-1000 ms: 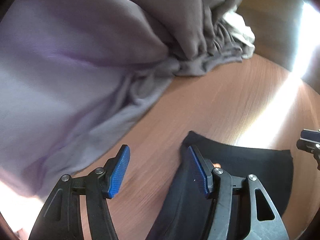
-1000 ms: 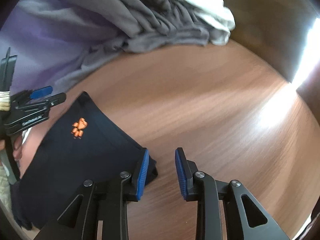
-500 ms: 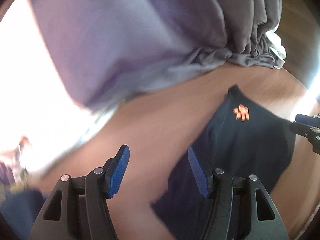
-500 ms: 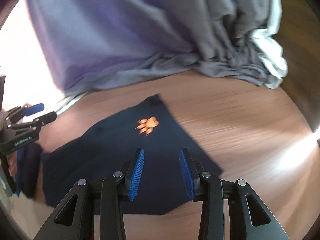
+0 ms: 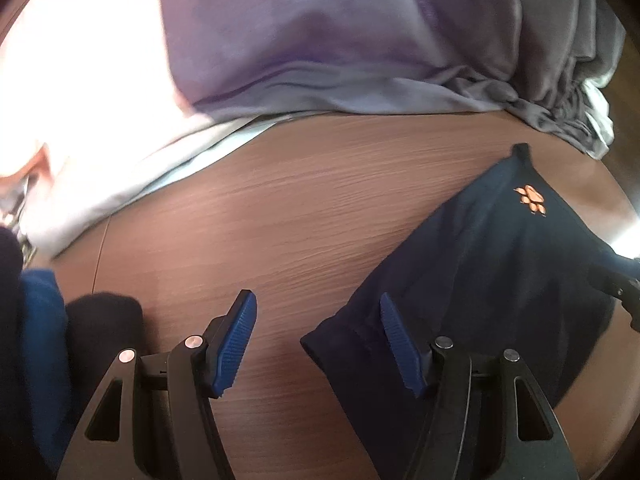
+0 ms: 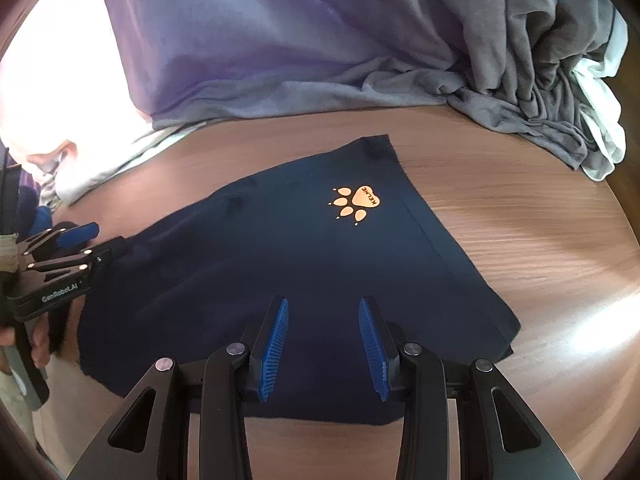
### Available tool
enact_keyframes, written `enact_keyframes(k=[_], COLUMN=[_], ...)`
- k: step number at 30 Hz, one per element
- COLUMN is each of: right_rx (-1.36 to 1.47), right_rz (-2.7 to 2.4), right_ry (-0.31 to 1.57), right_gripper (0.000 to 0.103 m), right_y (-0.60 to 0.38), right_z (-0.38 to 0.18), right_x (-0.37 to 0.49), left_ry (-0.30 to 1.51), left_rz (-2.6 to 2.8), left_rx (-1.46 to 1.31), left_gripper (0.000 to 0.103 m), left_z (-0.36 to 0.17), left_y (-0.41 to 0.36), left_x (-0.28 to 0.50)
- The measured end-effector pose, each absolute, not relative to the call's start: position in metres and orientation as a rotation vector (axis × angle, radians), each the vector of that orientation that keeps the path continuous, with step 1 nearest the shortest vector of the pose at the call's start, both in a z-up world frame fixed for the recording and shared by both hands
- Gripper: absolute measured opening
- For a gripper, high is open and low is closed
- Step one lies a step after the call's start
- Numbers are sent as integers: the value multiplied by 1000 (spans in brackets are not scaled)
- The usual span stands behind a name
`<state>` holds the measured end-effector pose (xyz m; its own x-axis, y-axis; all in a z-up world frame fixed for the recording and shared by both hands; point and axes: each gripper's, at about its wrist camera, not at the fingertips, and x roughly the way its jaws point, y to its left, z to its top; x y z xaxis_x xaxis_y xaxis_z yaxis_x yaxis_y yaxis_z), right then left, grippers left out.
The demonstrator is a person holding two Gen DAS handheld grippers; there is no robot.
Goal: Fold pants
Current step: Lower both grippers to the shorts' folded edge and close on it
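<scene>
The right tool (image 6: 323,342) hangs low over the near part of the dark navy pants (image 6: 304,272), its fingers spread wide and holding nothing. The left tool (image 5: 318,342) is also spread wide and empty, at the left end of the pants, with one pad (image 5: 400,346) over the cloth. The pants lie folded and flat on the wooden surface (image 6: 540,240), near its front edge; a heap of grey and lilac laundry (image 6: 320,40) lies along the far edge. If a tool closes on the top layer only, the fold could probably open or slide. An orange paw print (image 6: 357,203) carries the word "KELME"; the left tool reads "GenRobot.AI".
</scene>
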<state>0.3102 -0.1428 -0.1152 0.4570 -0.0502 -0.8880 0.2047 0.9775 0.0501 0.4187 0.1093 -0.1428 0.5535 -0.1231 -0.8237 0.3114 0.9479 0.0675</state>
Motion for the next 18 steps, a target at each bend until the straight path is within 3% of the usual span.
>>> enact_keyframes(k=[7, 13, 18], right_rx=[127, 143, 132], right_rz=[-166, -168, -188], right_ry=[1101, 1075, 1045], right_gripper=[38, 38, 38], right_y=[-142, -147, -154], right_z=[-122, -114, -106], right_x=[312, 303, 290], left_ry=[933, 794, 791], left_rz=[-194, -104, -91], left_rx=[245, 201, 166], left_gripper=[67, 71, 71], left_z=[-148, -103, -89], left_y=[113, 120, 120], left_x=[416, 380, 345])
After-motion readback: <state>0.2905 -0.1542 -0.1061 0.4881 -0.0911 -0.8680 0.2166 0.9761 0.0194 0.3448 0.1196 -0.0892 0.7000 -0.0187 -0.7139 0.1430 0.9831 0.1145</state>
